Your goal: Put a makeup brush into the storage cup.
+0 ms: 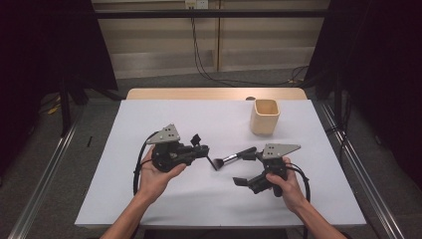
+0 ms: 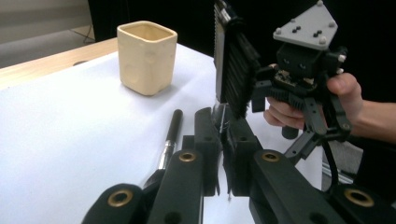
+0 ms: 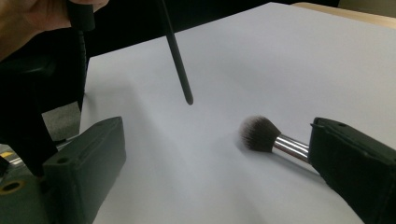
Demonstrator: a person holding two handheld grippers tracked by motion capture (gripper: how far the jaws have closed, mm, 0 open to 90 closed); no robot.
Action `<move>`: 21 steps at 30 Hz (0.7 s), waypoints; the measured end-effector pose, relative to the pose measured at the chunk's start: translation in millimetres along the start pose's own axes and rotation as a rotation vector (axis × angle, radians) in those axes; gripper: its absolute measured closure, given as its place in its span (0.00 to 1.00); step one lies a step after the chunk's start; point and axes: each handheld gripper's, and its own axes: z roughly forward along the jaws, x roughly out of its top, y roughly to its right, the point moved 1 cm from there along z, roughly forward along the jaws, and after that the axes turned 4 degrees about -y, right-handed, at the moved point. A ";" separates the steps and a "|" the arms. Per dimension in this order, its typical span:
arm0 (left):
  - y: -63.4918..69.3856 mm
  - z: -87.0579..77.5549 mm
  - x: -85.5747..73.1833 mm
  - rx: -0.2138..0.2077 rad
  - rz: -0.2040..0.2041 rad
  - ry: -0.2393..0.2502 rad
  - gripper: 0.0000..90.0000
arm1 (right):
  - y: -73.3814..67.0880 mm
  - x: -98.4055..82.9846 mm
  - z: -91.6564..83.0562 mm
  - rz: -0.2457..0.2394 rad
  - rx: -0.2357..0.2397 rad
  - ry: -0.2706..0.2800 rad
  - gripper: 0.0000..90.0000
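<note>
The person's left hand (image 1: 155, 173) and right hand (image 1: 284, 185) come in from the near edge of the white-covered table (image 1: 149, 204), each wrapped round a gripper body. The left gripper (image 1: 203, 149) has its jaws closed tight on a slim black comb-like tool with a thin rod handle (image 2: 232, 60). In the left gripper view the toothed part stands upright above the jaws, and in the right gripper view the rod (image 3: 176, 56) hangs down with its tip clear of the table.

The right gripper (image 1: 244, 167) has its jaws spread wide and grips nothing. A makeup brush with a dark fluffy head, silver ferrule and black handle (image 1: 233, 158) lies flat on the table between the two grippers. In the right gripper view its head (image 3: 258, 134) rests between the open jaws and its ferrule runs behind one of them; the pads do not press on it.

Farther back, right of centre, a cream square-sided cup (image 1: 264, 117) stands upright, well apart from the brush.
</note>
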 end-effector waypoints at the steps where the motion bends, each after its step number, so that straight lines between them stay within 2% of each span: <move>1: 0.0 0.0 0.0 0.000 0.000 0.000 0.95 | 0.0 0.0 0.0 0.000 0.000 0.000 0.05; 5: 0.6 -1.8 4.3 -0.005 0.011 -0.029 0.95 | -0.6 1.3 -0.2 -0.013 -0.013 0.013 0.04; 6: 0.6 -2.2 5.5 -0.001 0.012 -0.040 0.95 | -0.5 1.3 -0.1 -0.013 -0.011 0.015 0.04; 7: -0.4 -1.8 7.7 -0.001 0.003 -0.074 0.95 | -0.6 1.2 0.4 -0.018 -0.012 0.010 0.04; 12: -2.7 -0.7 10.7 -0.010 0.003 -0.106 0.95 | -1.9 1.2 2.1 -0.030 -0.002 0.005 0.04; 13: -3.0 0.5 11.1 -0.010 0.002 -0.128 0.95 | -2.6 1.8 2.9 -0.038 0.005 0.008 0.04; 21: -2.7 3.1 12.8 -0.024 -0.008 -0.151 0.95 | -4.3 3.0 4.0 -0.055 -0.004 0.025 0.02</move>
